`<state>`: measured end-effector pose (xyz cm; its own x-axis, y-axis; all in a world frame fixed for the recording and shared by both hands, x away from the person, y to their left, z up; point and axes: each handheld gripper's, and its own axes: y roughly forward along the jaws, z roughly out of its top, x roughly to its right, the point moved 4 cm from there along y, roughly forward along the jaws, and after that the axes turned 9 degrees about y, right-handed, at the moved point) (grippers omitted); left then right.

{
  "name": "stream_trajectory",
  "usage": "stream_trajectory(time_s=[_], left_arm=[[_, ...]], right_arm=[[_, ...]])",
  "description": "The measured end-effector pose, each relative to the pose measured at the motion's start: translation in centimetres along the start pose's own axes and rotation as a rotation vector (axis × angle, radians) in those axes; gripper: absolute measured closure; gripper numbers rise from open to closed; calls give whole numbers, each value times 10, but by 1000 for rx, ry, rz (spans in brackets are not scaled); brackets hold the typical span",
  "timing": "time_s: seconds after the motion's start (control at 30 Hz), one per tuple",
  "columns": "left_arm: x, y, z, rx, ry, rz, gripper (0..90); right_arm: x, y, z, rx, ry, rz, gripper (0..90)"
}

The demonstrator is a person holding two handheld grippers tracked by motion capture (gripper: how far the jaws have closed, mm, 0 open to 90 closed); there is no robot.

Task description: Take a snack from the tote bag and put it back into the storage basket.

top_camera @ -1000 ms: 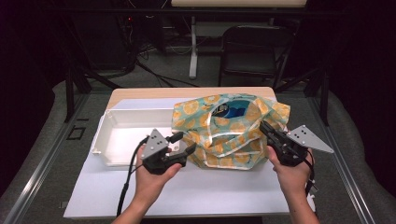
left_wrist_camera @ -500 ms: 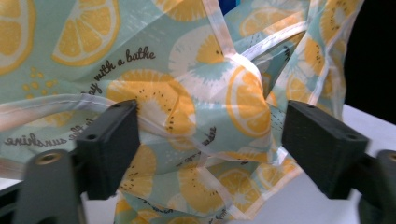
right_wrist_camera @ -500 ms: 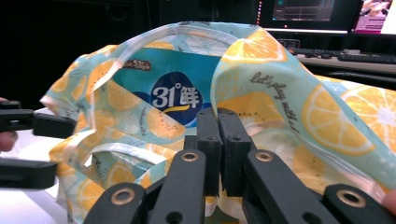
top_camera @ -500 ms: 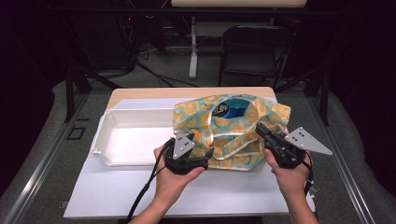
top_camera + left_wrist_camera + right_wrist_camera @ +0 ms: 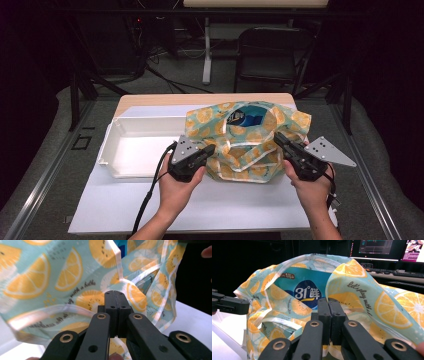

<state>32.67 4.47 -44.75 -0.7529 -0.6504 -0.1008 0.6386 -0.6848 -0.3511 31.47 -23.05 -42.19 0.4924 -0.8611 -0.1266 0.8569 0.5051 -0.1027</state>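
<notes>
A teal bag printed with orange slices [image 5: 245, 150] lies on the white tabletop [image 5: 150, 205] with its mouth open. Inside it is a blue package [image 5: 246, 119], whose label faces the right gripper view [image 5: 308, 293]. My left gripper [image 5: 210, 148] is at the bag's left edge. Its jaws have just been closing and now stand together on the fabric beside the white trim [image 5: 115, 293]. My right gripper [image 5: 277, 136] is shut on the bag's right edge, and the fabric drapes over its tips [image 5: 328, 301].
A white rectangular tray [image 5: 107, 150] sits left of the bag, close to my left hand. A black chair [image 5: 272, 50] and desk legs stand beyond the table's far edge. Monitors [image 5: 374, 247] glow behind the bag in the right gripper view.
My left hand has moved right from beside the tray to the bag's left edge, and its jaws went from open to shut. The right gripper has kept still.
</notes>
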Motion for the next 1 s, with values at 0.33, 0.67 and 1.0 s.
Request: stream_trajectory(time_s=[0.33,0.67,1.0], left_arm=[[14,11,-6,-17,-34,75,267],[13,25,-4,-62,-45,122,481],[2,6,8,-12,-22,15,892]], right_arm=[[-4,2,-1,1,2,9,896],[-6,2,-5,-9,-3,30,895],[-3,0,-2,-3,-7,25,896]])
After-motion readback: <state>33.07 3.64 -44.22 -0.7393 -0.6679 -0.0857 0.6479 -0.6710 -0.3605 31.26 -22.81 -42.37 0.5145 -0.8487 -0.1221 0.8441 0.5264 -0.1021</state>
